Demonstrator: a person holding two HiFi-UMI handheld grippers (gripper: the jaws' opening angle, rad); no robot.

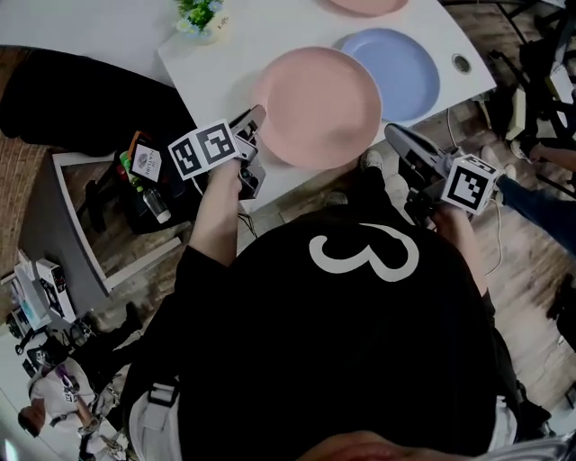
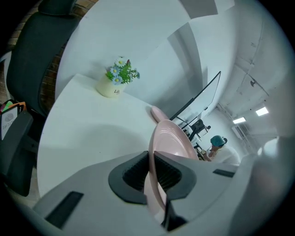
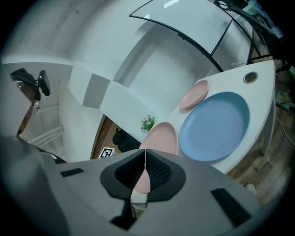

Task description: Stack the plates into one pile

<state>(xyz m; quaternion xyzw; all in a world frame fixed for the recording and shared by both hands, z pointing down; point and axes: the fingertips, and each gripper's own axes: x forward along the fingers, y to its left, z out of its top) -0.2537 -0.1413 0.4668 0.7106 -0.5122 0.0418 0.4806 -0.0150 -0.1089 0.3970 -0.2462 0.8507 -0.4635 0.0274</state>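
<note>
Pink plate point(image 1: 315, 106) pinched at its left rim by my left gripper point(image 1: 252, 122), pads clamped on thin edge. Plate hangs over near edge of worktop point(image 1: 243, 45), just beside blue plate point(image 1: 400, 72).

My right gripper point(image 1: 396, 137) closed on nothing, tips together, near plate's right rim but apart from it.

Risks, my judgement:
- One-edge grip: plate may swing or slide out of pads.
- Free rim may dip, strike blue plate, shove it toward worktop corner.
- Off-centre set-down: pile rocks.

Second pink plate point(image 1: 364, 4) at far edge, not yet stacked.
</note>
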